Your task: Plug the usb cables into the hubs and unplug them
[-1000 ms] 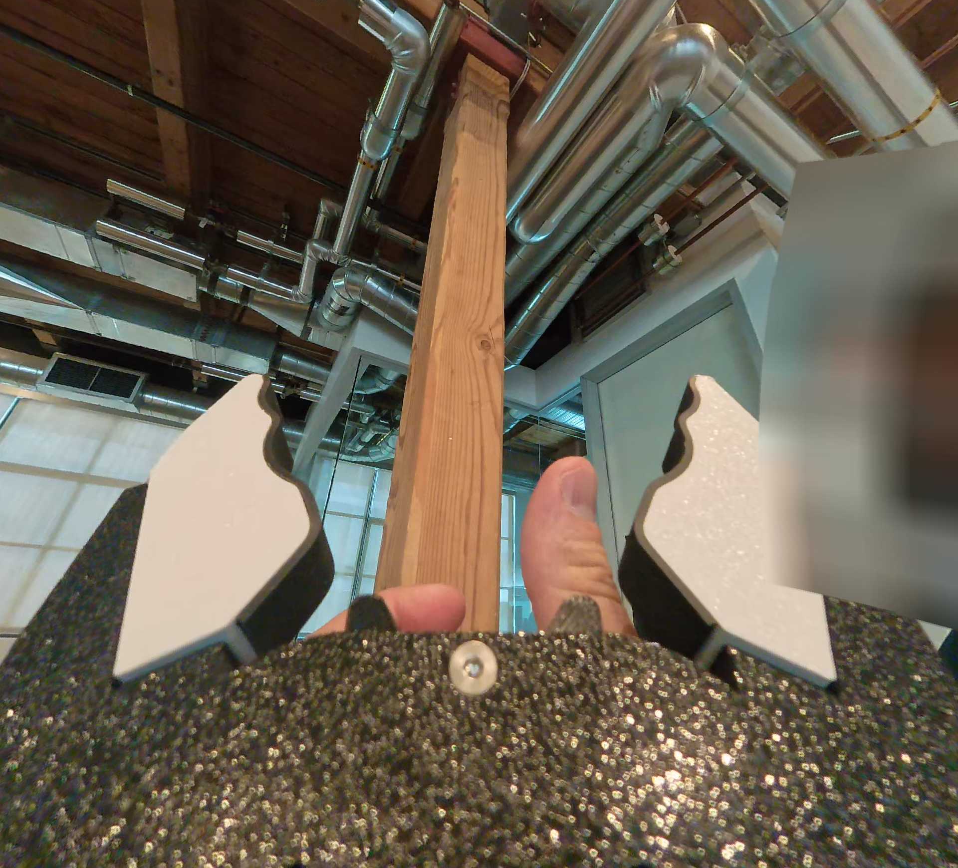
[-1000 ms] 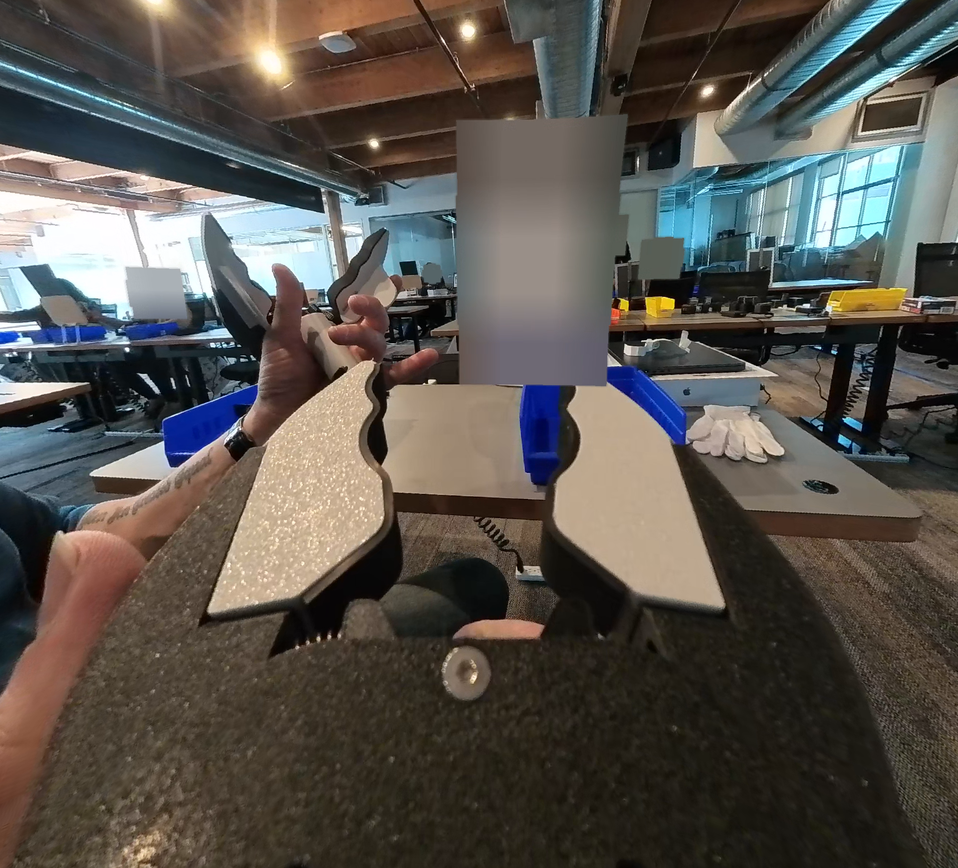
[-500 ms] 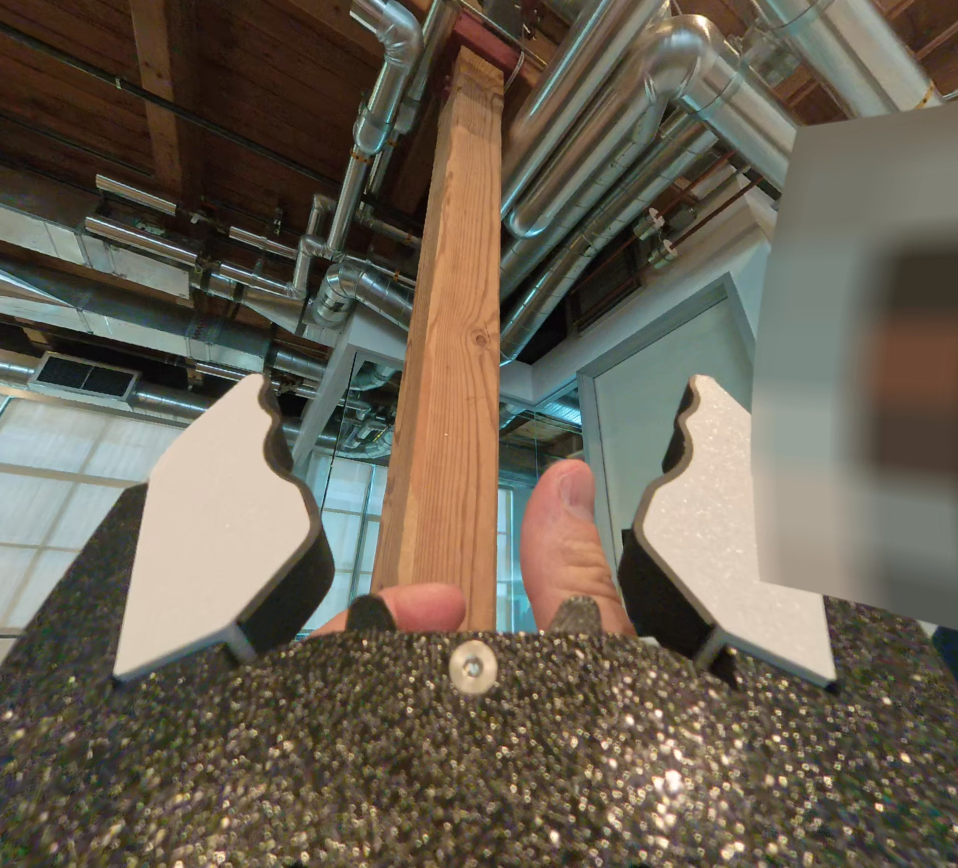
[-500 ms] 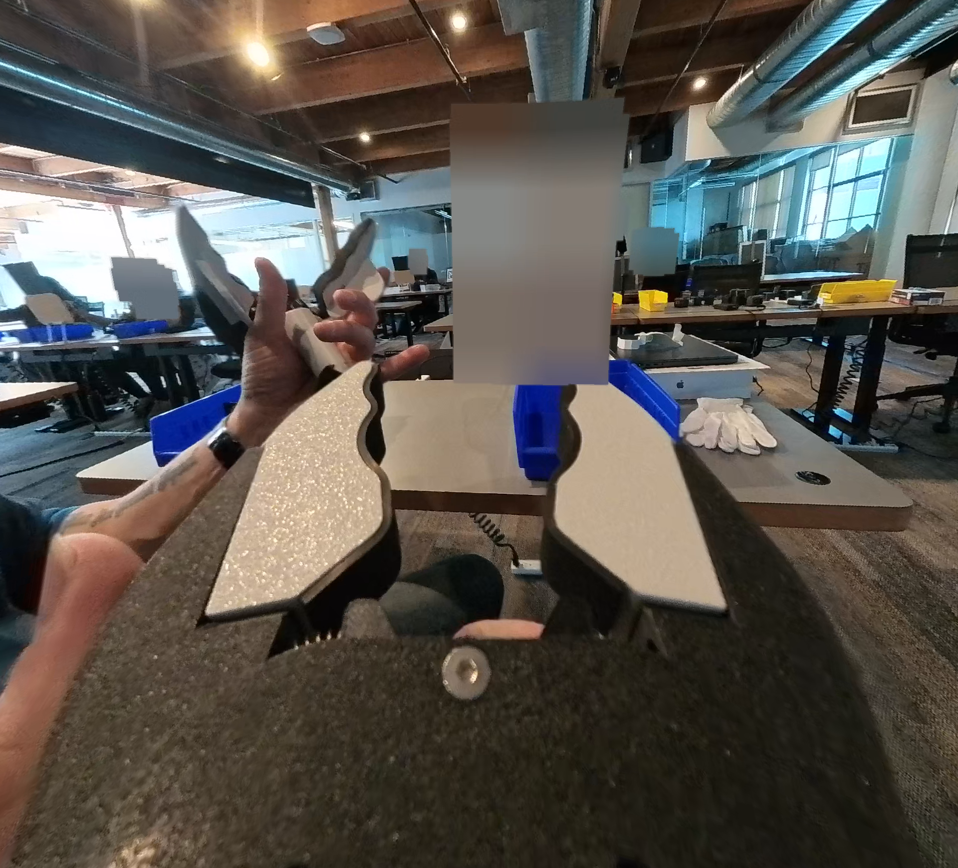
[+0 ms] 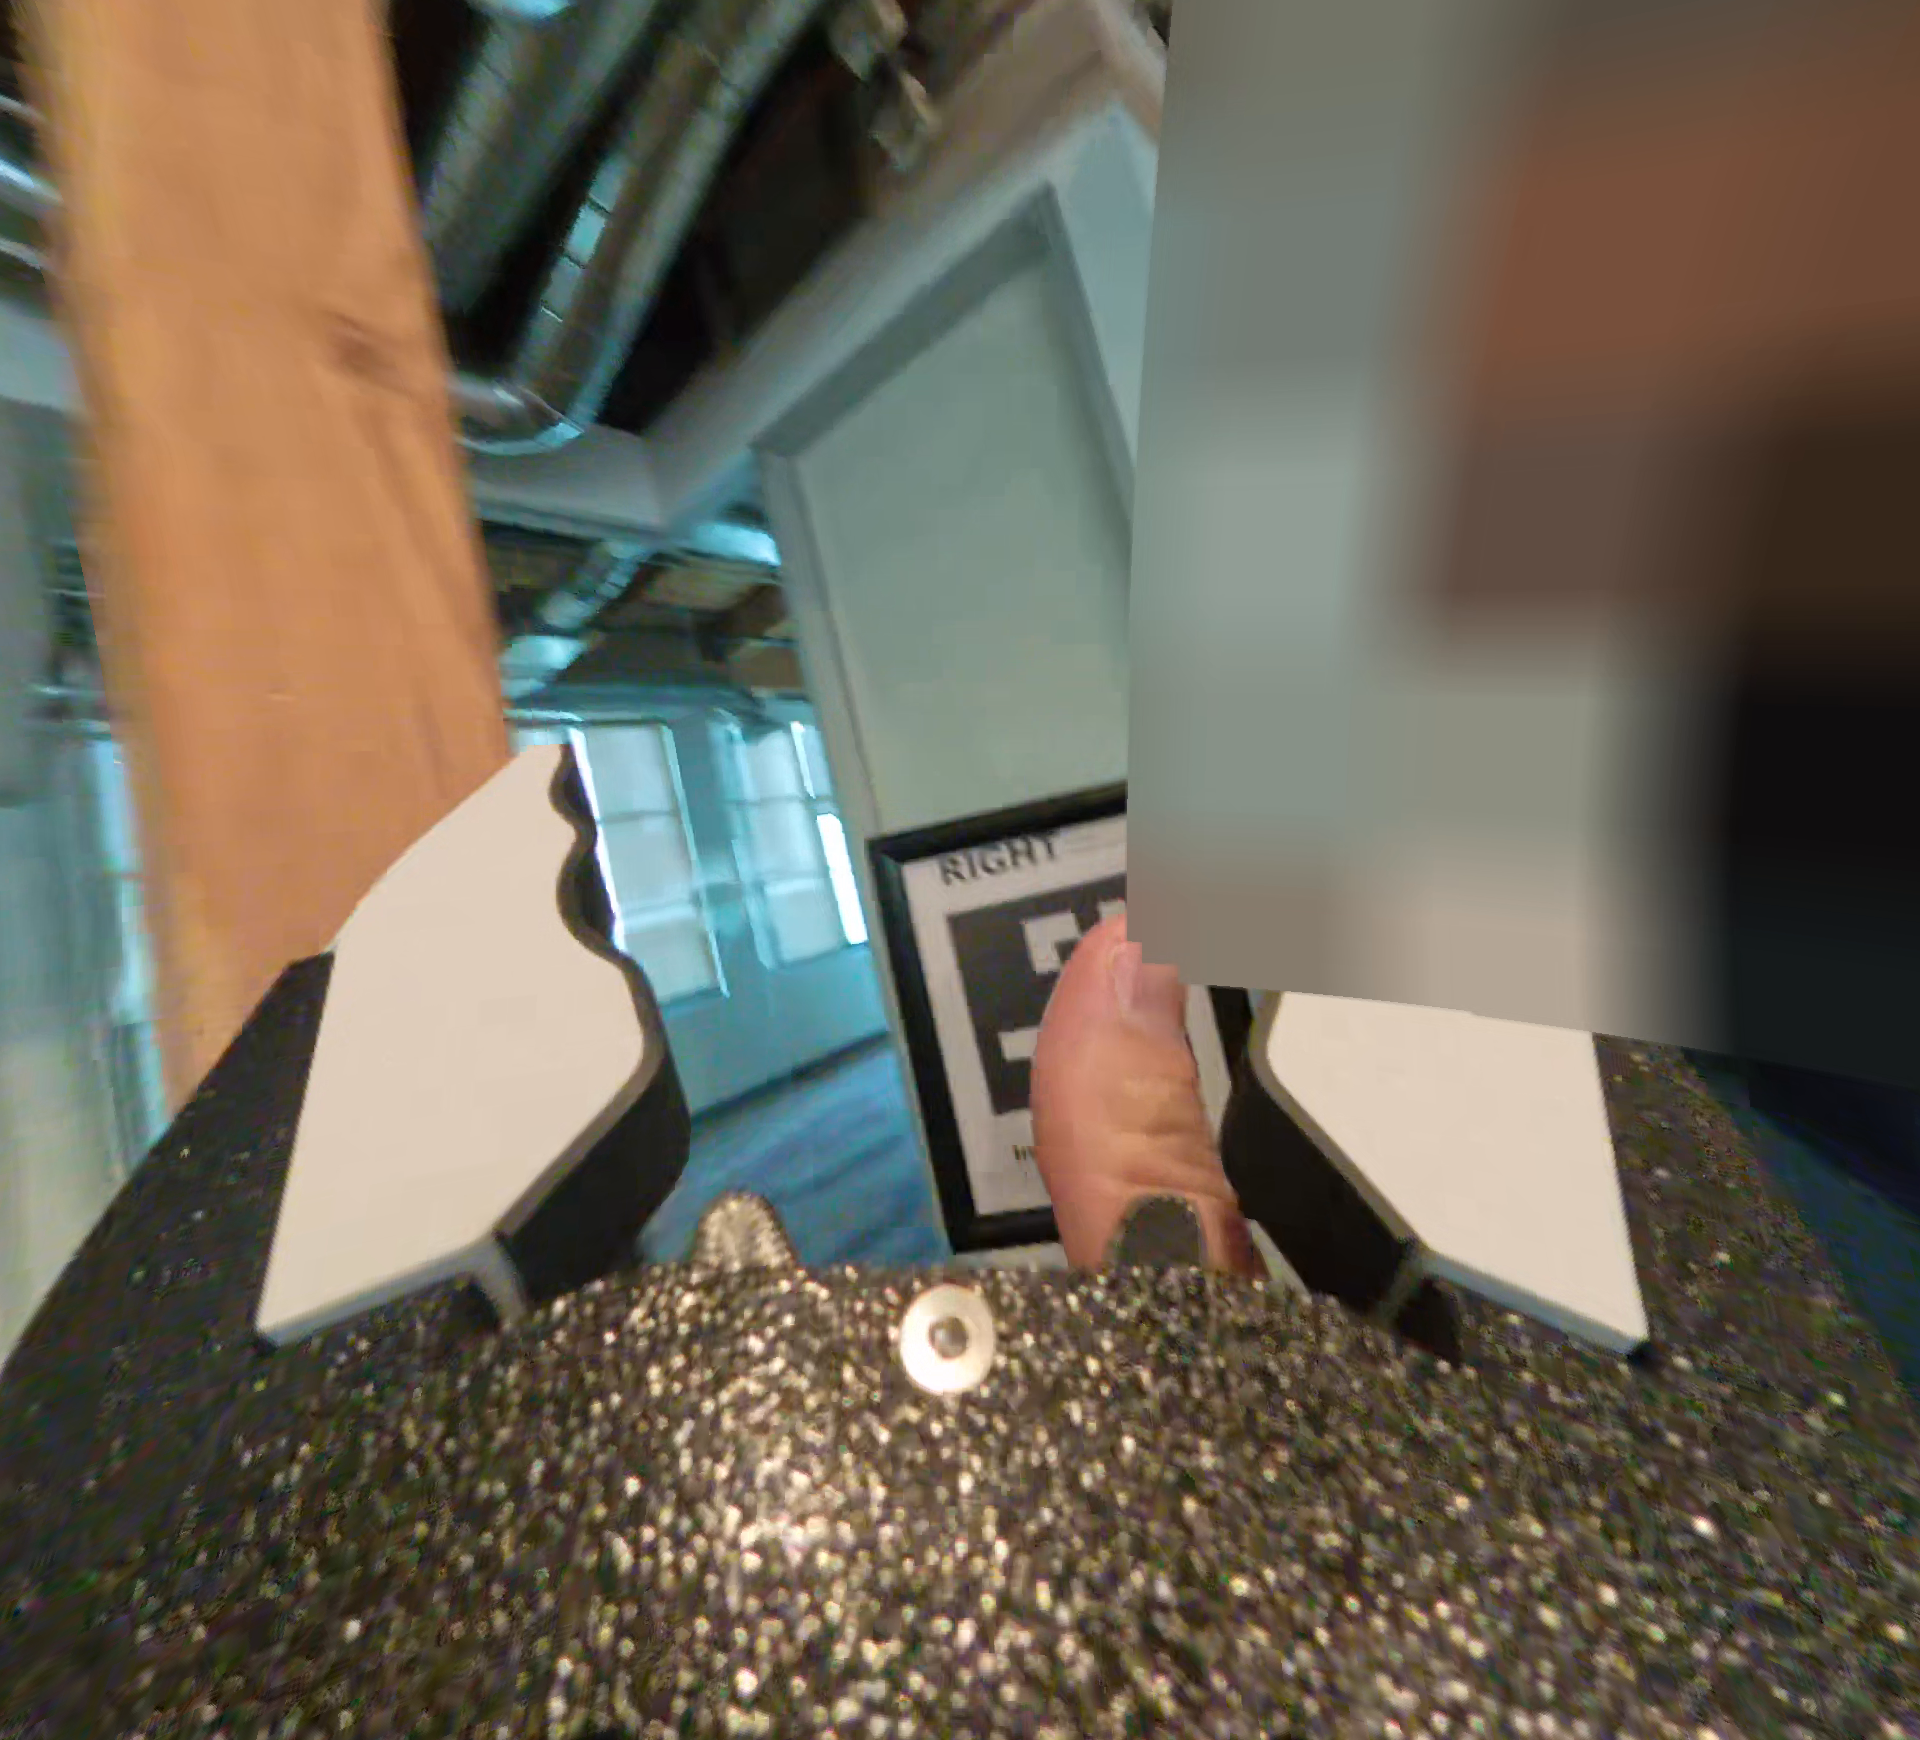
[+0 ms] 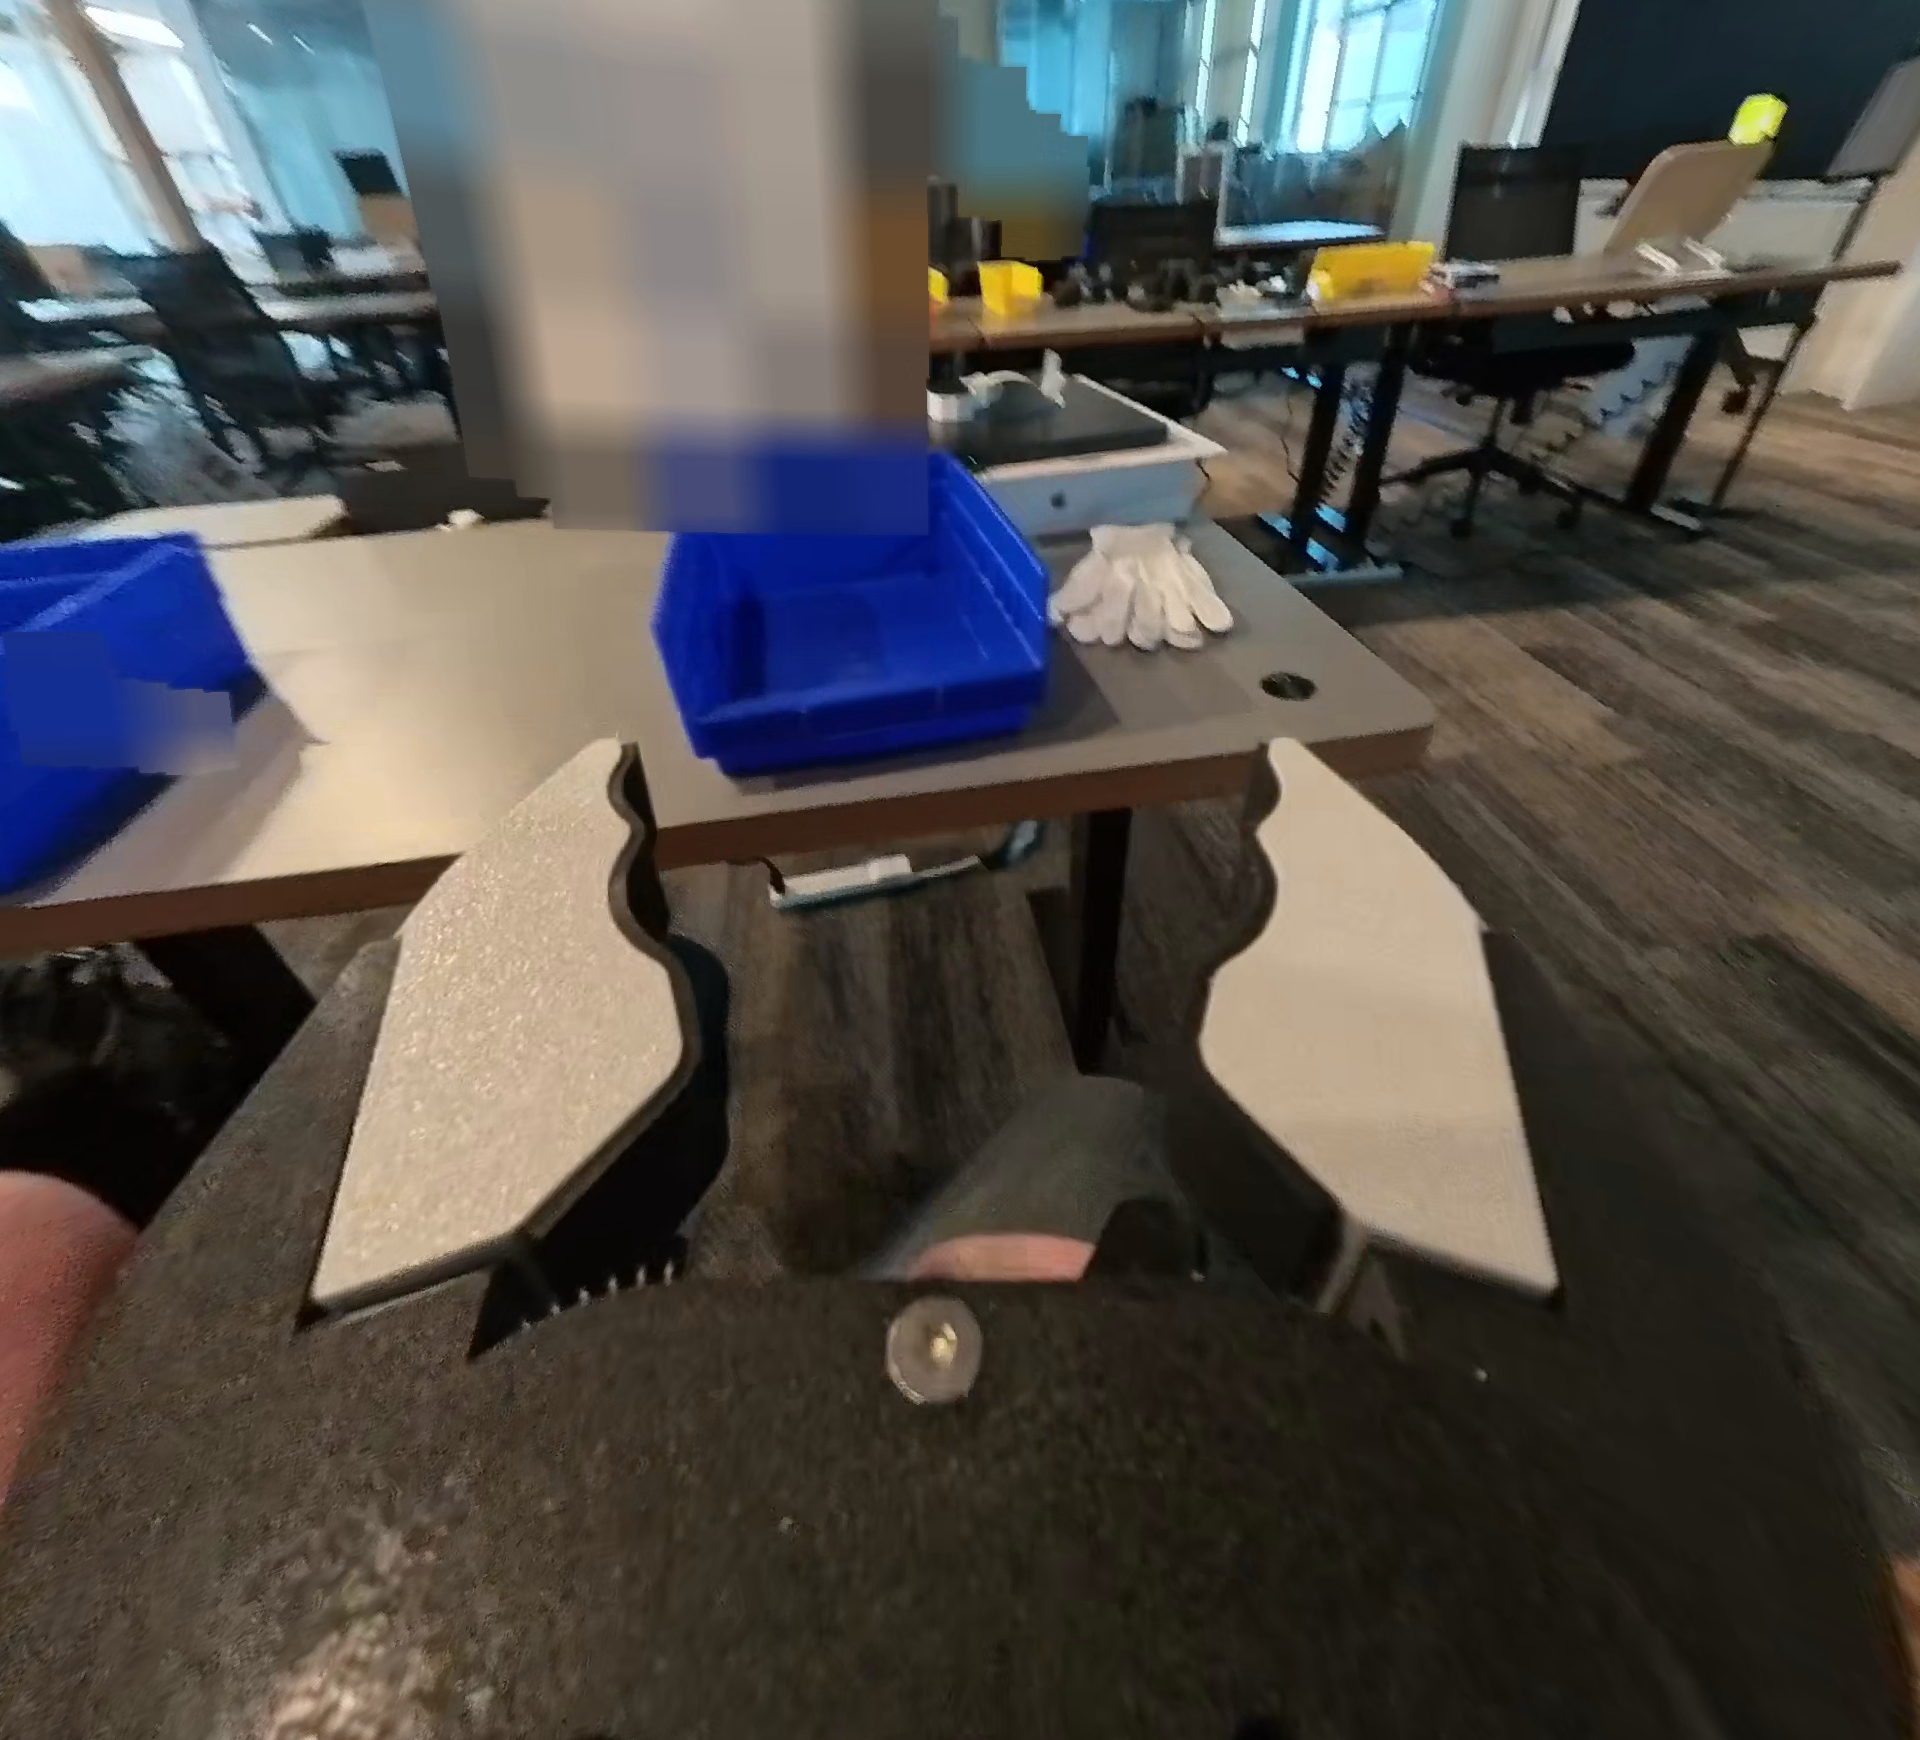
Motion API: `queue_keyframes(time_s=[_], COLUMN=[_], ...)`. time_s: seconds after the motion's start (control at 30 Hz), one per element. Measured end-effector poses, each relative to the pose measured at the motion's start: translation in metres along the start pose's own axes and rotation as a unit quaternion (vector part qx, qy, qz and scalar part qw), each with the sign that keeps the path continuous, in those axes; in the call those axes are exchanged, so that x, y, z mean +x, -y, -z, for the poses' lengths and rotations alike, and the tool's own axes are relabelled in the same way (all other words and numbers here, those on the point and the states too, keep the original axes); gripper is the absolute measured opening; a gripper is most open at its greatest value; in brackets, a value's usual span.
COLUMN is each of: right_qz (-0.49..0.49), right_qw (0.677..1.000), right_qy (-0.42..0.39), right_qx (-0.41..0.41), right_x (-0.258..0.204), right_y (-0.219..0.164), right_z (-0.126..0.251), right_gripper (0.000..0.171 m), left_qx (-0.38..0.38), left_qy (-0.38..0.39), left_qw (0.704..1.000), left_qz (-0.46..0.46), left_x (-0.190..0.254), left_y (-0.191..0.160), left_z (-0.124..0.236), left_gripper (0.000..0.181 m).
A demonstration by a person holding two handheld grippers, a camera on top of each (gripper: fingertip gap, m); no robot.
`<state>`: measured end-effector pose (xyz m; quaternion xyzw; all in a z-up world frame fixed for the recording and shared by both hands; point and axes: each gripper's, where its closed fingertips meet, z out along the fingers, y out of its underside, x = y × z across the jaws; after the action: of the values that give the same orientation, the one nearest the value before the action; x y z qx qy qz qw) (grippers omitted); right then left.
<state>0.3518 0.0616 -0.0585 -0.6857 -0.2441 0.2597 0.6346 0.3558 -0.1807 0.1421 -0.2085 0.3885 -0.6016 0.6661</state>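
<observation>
No cables or hubs: we saw none, so nothing looked plugged yet
left gripper (image 5: 940, 1015): wide, empty, aimed at 12 o'clock
right gripper (image 6: 940, 973): wide, empty; blue bin (image 6: 852, 641) at 12 o'clock

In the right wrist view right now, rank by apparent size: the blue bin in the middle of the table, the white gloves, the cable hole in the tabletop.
1. Blue bin, clearly largest.
2. White gloves, beside the bin's right wall.
3. Cable hole, smallest.
All three sit on the same table at similar depth, so nearness hardly skews the order.
</observation>
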Motion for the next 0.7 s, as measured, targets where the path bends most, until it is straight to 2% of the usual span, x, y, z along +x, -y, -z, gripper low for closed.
queue_keyframes(time_s=[0.1,0.2,0.3,0.4,0.5,0.7], right_qz=[0.015,0.026,0.025,0.023,0.018,0.015], right_qw=[0.998,0.995,0.993,0.992,0.992,0.991], right_qy=[-0.037,-0.049,-0.050,-0.049,-0.050,-0.055], right_qx=[-0.043,-0.081,-0.103,-0.111,-0.112,-0.120], right_x=[0.014,0.019,0.022,0.024,0.028,0.033], right_y=[-0.018,-0.036,-0.048,-0.053,-0.054,-0.057], right_z=[-0.008,-0.014,-0.018,-0.018,-0.016,-0.012], right_gripper=[0.103,0.102,0.102,0.102,0.101,0.101], left_qx=[-0.049,-0.110,-0.203,-0.309,-0.381,-0.444], left_qy=[-0.057,-0.087,-0.085,-0.068,-0.051,-0.035], left_qw=[0.997,0.983,0.953,0.920,0.897,0.873], left_qz=[-0.001,0.117,0.207,0.230,0.220,0.199], left_x=[0.009,-0.008,-0.030,-0.041,-0.046,-0.052], left_y=[-0.025,-0.049,-0.087,-0.134,-0.168,-0.203], left_z=[-0.046,-0.084,-0.114,-0.126,-0.129,-0.124], left_gripper=[0.128,0.126,0.128,0.125,0.124,0.123])
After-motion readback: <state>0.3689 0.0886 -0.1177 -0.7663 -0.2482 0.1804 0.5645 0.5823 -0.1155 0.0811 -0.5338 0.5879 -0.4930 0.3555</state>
